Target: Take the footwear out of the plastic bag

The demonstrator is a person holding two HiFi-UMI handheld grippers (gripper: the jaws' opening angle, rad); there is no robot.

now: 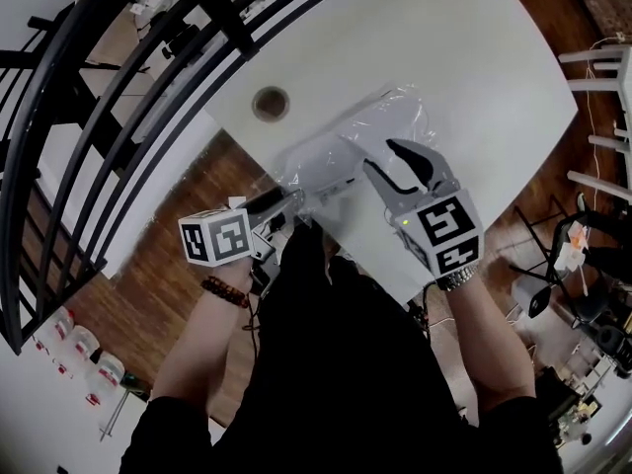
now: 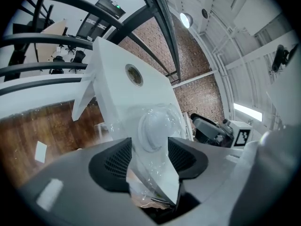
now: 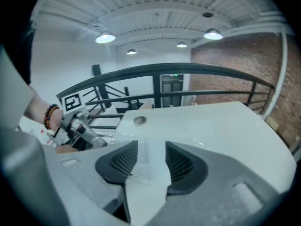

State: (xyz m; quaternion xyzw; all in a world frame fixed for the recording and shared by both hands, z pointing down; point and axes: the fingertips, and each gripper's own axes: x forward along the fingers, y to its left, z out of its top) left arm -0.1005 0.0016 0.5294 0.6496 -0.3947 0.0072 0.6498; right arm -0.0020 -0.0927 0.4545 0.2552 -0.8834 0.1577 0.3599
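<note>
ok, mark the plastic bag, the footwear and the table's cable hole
plastic bag [image 1: 400,117], head view, crinkled far end.
footwear [image 2: 155,126], left gripper view, rounded white end inside bag.
cable hole [image 1: 271,103], head view, its centre.

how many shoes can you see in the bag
1: a white shoe inside the clear bag, lying on the table near its front edge. A second may be hidden under the crinkled plastic.

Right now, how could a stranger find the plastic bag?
Look at the big white table. At its edge nearest the person lies the plastic bag. It alone is clear and crinkled, with a white shoe inside.
</note>
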